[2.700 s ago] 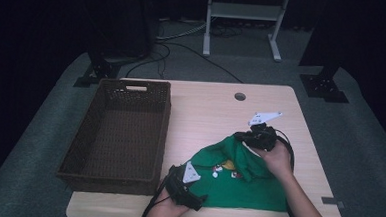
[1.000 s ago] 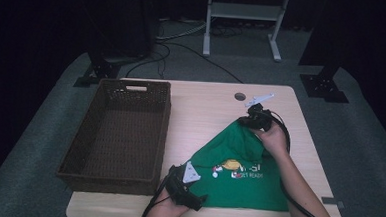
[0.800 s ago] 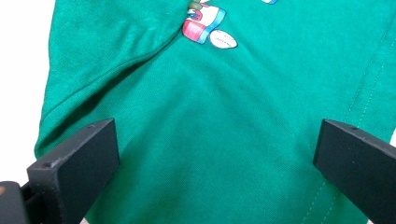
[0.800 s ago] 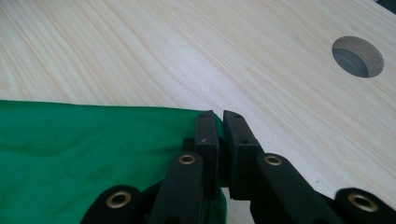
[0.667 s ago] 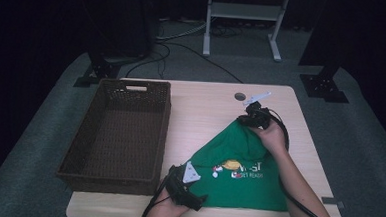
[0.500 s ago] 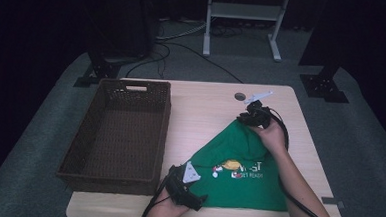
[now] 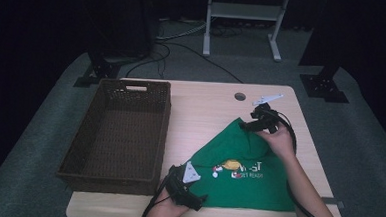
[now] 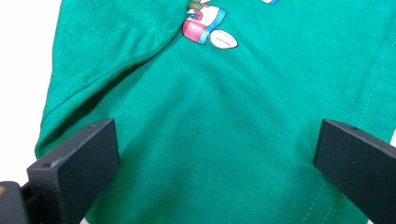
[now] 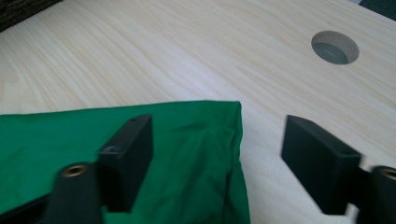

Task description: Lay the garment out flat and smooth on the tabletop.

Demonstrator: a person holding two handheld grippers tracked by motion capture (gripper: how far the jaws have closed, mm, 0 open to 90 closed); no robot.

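Note:
A green shirt (image 7: 248, 171) with a small printed picture (image 8: 205, 25) lies spread flat on the near right part of the wooden table (image 7: 206, 104). My left gripper (image 7: 199, 199) rests at the shirt's near left corner. Its jaws stand wide apart over the cloth (image 8: 219, 116), so my left gripper (image 8: 217, 144) is open. My right gripper (image 7: 246, 125) is at the shirt's far pointed corner (image 9: 219, 116). Its jaws have just been opening; that corner lies loose on the table between them, and my right gripper (image 9: 215, 135) grips nothing.
An empty brown wicker basket (image 7: 162, 132) takes up the table's left half. A round cable hole (image 7: 239, 96) (image 9: 335, 46) sits in the tabletop beyond the right gripper. Bare wood lies between the basket and the shirt. Cables and a stand's feet are on the floor behind.
Since the earliest frame my right gripper has drawn the shirt's far corner away toward the back, pulling the cloth flat into a point. Over the last second both hands stay nearly still.

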